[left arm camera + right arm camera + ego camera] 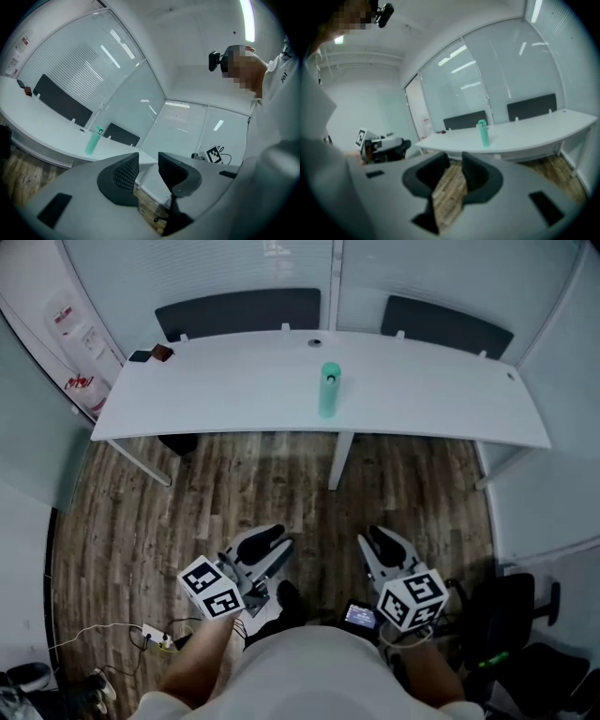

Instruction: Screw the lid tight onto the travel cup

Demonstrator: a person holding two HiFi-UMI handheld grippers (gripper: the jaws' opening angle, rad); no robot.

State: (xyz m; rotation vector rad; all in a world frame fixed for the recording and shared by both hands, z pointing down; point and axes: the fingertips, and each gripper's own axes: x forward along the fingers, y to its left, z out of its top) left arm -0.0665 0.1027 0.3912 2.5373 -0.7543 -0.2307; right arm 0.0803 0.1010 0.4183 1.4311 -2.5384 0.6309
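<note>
One travel cup (329,390) stands on the table (234,385).

This is an office, most likely a small meeting room. A long white bench (234,390) with a curved edge stands on thin legs over a wood-pattern floor (187,493), and dark chairs (239,310) are pushed in behind it. The walls are glass partitions (506,70) with slatted blinds (79,70), a strip light (248,18) runs along the white ceiling, and a black swivel chair (511,615) stands in one corner.
</note>
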